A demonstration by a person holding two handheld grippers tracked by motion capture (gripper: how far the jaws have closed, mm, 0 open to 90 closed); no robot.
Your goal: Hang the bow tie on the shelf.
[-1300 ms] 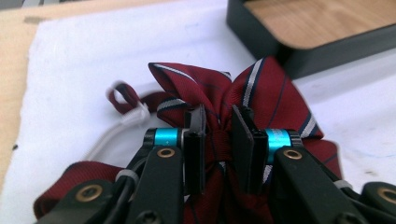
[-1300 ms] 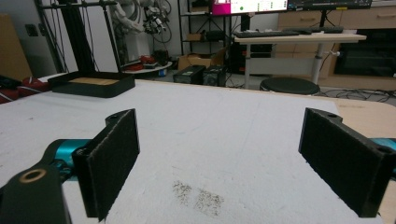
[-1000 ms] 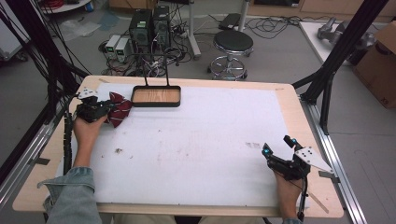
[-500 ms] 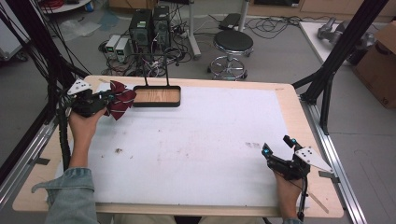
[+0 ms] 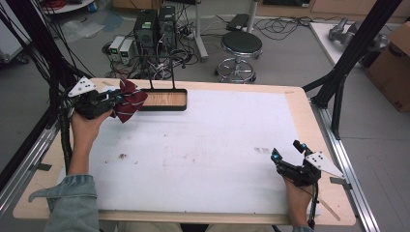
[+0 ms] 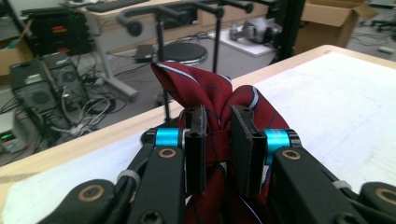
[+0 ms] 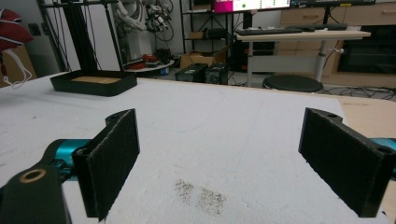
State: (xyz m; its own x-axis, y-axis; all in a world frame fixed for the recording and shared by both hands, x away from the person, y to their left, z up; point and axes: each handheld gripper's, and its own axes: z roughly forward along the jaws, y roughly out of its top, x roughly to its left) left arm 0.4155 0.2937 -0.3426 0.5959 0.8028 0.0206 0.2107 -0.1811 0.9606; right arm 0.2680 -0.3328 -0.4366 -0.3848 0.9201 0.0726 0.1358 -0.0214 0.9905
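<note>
The left tongs (image 5: 112,99) are squeezed shut on a dark red striped bow tie (image 5: 129,99). In the left gripper view the two black pads pinch the tie (image 6: 219,121) right at its thin middle knot, and the cloth puffs out above and below them. The tie is up in the air at the far left corner of the bench (image 5: 203,145), not lying on it.

The thing that matters for the next move is the little black tray (image 5: 164,100) with the wooden floor. From the tie, the tray sits at about 3 o'clock, just beside it. The tie's right wing looks to be almost touching the tray's left wall, but I cannot tell if it really does. The tray's long side runs from 9 o'clock to 3 o'clock across the bench. The tie's long way runs more from 12 o'clock to 6 o'clock, so it crosses the tray's long side. My guess is that the tie will go into the tray, and it may need a turn to lie flat inside.

The left hand is much nearer the tray. The right tongs (image 5: 285,157) are well apart from it, low at the near right corner. They are wide open and hold nothing; in the right gripper view the two pads stand far apart over the white bench top (image 7: 219,135).

Since a second ago the left tongs have moved the tie toward the far edge and a bit closer to the tray. The right tongs have not moved.
</note>
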